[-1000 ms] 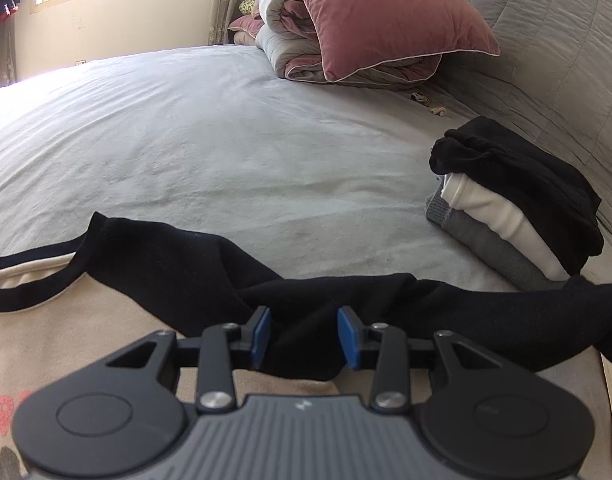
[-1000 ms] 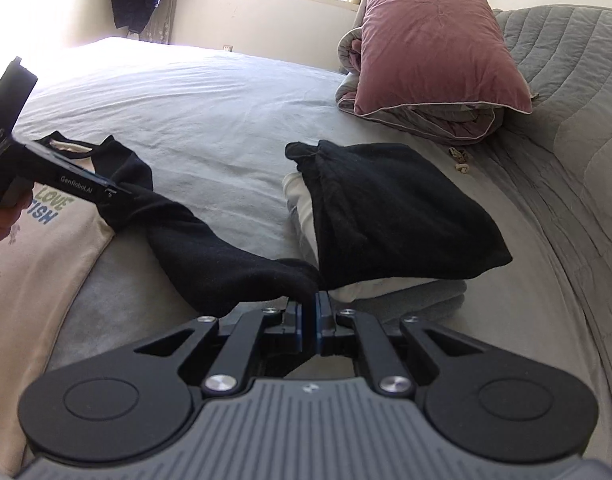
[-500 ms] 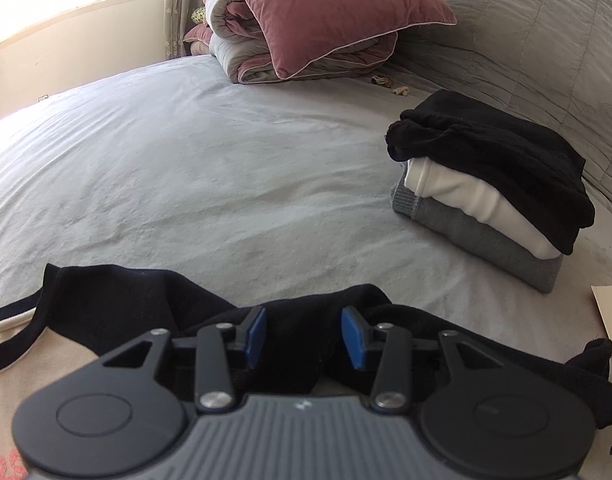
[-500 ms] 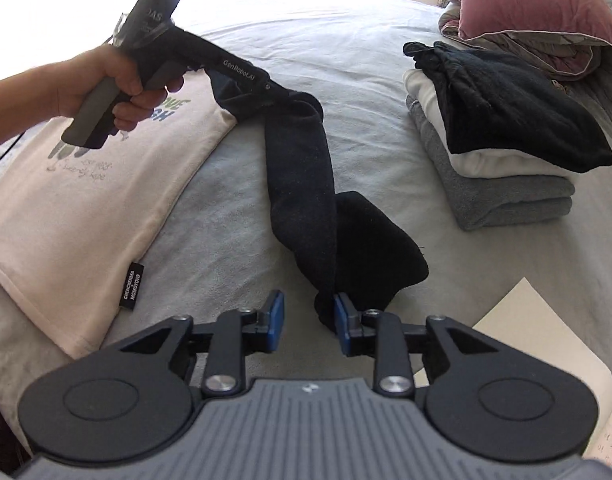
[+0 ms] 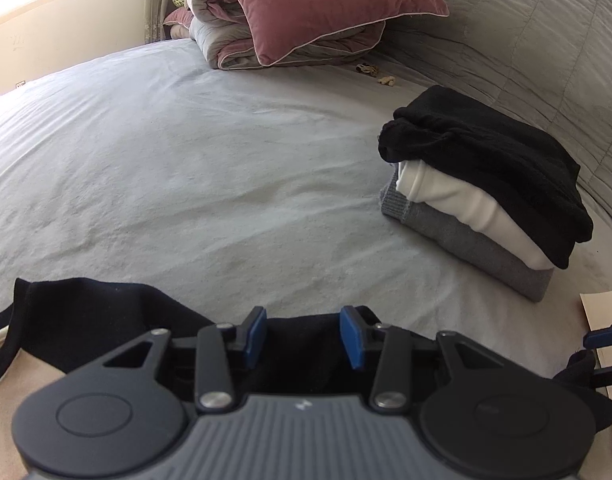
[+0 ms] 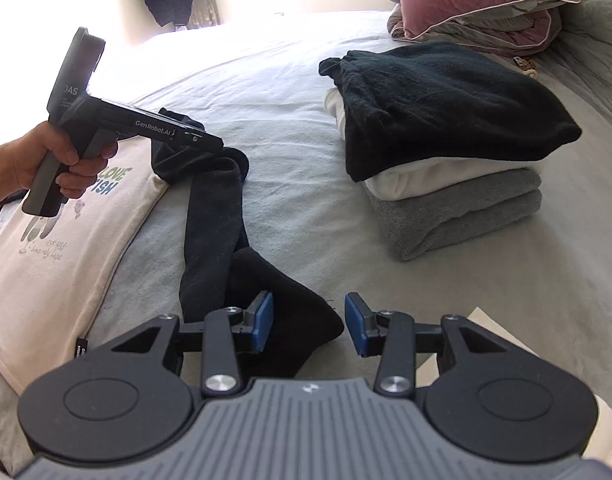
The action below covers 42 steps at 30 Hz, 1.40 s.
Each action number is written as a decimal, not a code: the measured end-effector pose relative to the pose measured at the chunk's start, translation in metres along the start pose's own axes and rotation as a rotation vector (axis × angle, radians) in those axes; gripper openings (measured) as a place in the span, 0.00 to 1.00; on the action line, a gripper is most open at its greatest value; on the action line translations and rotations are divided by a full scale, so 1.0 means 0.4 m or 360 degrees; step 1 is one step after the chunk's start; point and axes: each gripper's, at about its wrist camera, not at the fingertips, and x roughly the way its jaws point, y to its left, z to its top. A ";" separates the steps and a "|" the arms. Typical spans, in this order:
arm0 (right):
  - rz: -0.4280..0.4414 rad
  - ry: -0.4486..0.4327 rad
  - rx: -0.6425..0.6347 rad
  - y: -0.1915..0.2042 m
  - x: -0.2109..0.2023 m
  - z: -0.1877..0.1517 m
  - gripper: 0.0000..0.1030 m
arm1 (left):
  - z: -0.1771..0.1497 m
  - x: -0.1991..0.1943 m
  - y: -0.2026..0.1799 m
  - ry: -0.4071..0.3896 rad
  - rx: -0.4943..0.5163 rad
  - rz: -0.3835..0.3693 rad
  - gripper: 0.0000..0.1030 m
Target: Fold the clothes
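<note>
A cream T-shirt [image 6: 54, 240] with printed text and black sleeves lies flat on the bed at the left. Its black long sleeve [image 6: 210, 220] trails across the sheet, and the folded-back cuff end [image 6: 294, 312] lies in a heap in front of my right gripper [image 6: 309, 328]. That gripper is open and holds nothing. A hand holds my left gripper [image 6: 218, 145] over the shoulder end of the sleeve. In the left wrist view the left gripper [image 5: 302, 336] is open, with the black sleeve fabric [image 5: 298, 344] under it and the black shoulder [image 5: 86, 312] at the left.
A stack of folded clothes [image 6: 445, 128], black on white on grey, sits on the bed to the right. A pink pillow [image 5: 325, 4] on a rolled quilt lies at the back. A paper sheet [image 6: 485, 328] lies near the right gripper. Bare grey sheet [image 5: 186, 160] stretches ahead.
My right gripper, shut on the sleeve cuff a second ago, has opened and the cuff now lies on the bed. The left gripper stayed open over the shoulder.
</note>
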 end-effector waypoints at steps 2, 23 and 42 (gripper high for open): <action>0.0039 0.0032 -0.0030 -0.001 0.025 0.007 0.42 | 0.005 0.013 -0.007 0.0025 -0.0011 -0.0019 0.40; -0.0280 -0.0144 -0.0281 0.025 -0.101 0.040 0.12 | 0.033 -0.156 0.002 -0.0283 -0.0116 0.0091 0.04; -0.0504 -0.0073 -0.0412 0.052 0.031 0.051 0.00 | -0.003 -0.205 0.048 -0.0312 -0.0149 0.0101 0.04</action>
